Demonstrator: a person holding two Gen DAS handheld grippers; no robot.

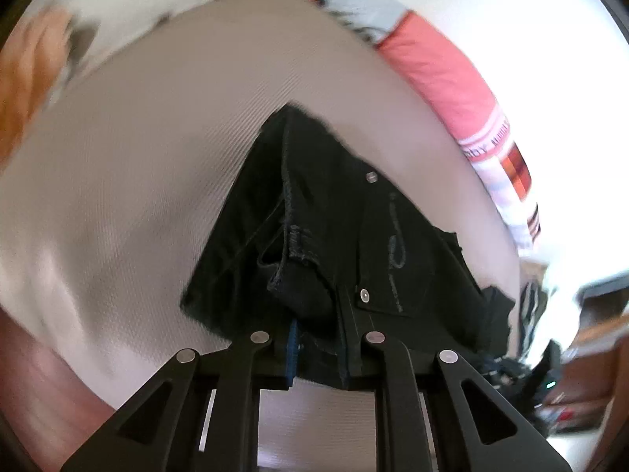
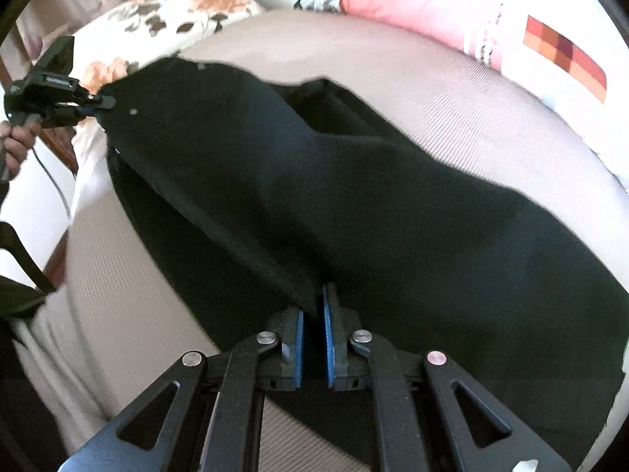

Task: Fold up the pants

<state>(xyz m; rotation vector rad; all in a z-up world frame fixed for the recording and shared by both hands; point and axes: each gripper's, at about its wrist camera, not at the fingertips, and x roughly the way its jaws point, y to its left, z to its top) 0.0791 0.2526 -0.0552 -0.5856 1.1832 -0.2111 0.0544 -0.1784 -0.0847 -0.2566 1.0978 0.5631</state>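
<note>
Pants (image 2: 314,181), black, stretched across beige bed cover (image 2: 452,90) between our two grippers. Our left gripper (image 1: 318,354) clamped narrow on waistband end, rivets and pocket stitching just ahead of its fingers. Our right gripper (image 2: 313,338) pinching fabric fold at leg end, blue pads (image 2: 299,348) nearly together. Pants partly lifted near left gripper, rest lying on cover. Pink pillow (image 2: 412,4) and floral pillow (image 2: 177,8) beyond far edge.
</note>
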